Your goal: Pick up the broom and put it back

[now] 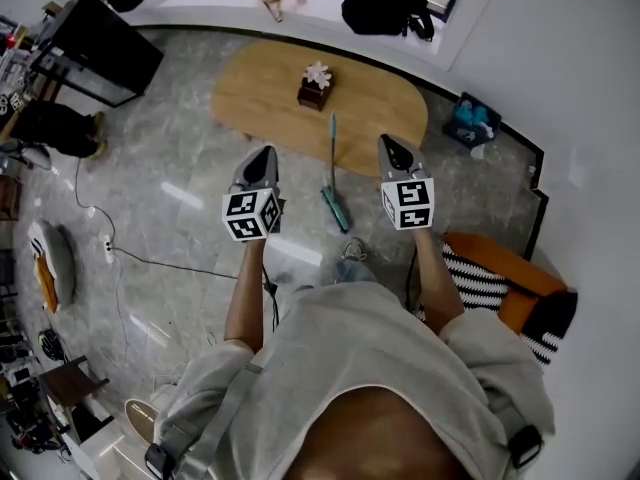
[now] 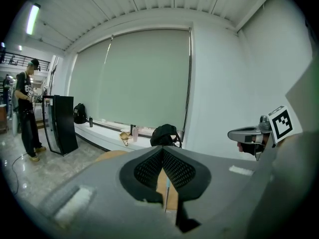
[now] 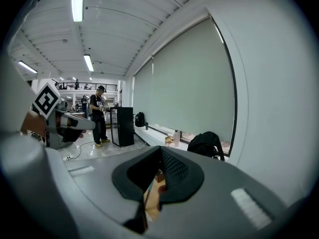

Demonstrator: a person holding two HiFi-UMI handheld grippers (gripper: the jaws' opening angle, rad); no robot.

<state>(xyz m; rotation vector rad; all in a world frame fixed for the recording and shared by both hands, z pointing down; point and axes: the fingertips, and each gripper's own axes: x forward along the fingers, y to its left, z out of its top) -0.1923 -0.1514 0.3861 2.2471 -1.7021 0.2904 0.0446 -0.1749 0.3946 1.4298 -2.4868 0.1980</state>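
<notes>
The broom, with a thin teal handle and a teal head, lies on the grey floor; its handle end rests on the oval wooden table. Both grippers hover in front of me on either side of it, neither touching it. My left gripper is to its left with the jaws together and nothing between them. On the other side my right gripper is shut and empty too. In the left gripper view the jaws meet, and a strip of the teal handle shows below them. The right gripper view shows closed jaws.
A small box with a flower stands on the table. A black backpack sits on the window ledge. A black cabinet and a standing person are at the left. An orange and striped cushion lies at the right; a cable crosses the floor.
</notes>
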